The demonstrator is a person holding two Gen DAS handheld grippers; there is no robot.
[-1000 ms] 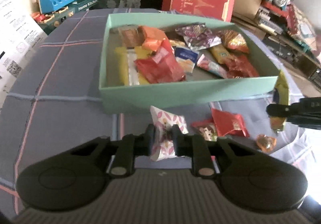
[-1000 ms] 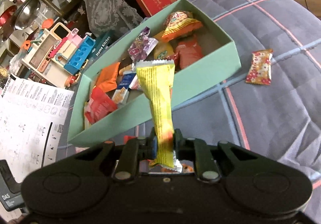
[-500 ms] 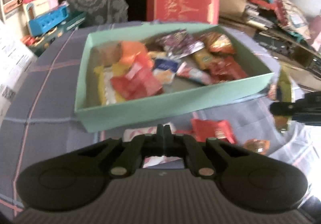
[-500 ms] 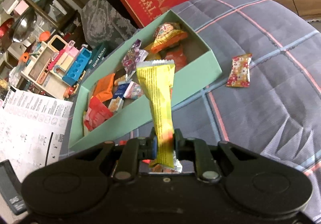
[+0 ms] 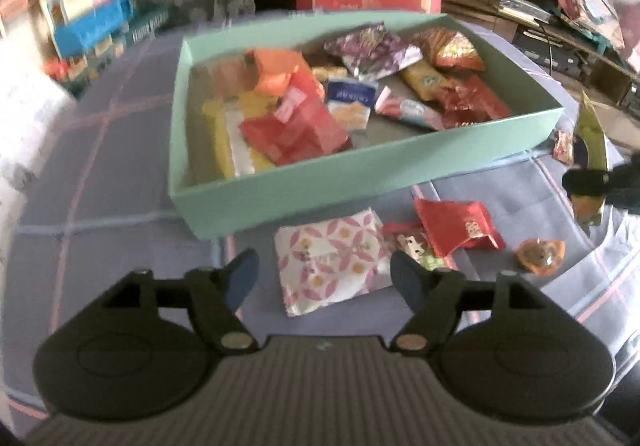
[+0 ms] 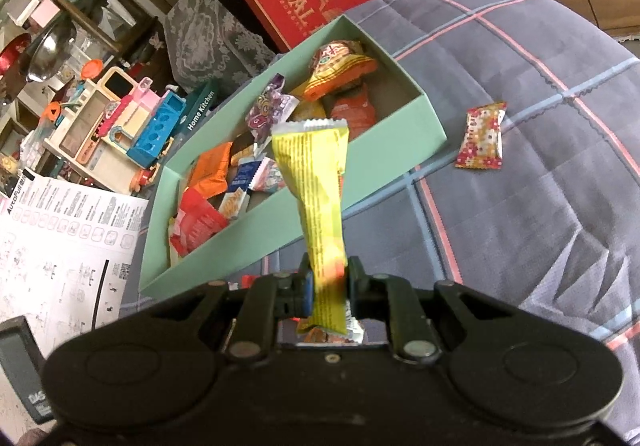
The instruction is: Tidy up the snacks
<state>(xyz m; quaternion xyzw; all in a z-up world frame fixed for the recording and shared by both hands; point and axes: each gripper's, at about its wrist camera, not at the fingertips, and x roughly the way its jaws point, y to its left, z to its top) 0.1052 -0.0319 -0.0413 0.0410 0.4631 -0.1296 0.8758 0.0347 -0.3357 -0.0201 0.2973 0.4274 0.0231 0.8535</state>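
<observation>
On the checked cloth (image 5: 100, 174), the floral packet (image 5: 332, 258) lies between the opening left claw (image 5: 324, 278) tips.

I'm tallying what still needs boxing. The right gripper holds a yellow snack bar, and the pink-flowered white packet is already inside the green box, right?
Not quite. The pink-flowered packet lies on the cloth in front of the green box, as the left wrist view shows. The right gripper does hold the yellow snack bar.

Left wrist view soft and motion-blurred, washed-out glare at left and right edges, right wrist view sharper, warmer and dimmer, fisheye bending at borders, bedspread (image 6: 520, 150) creases lightly shadowed.
</observation>
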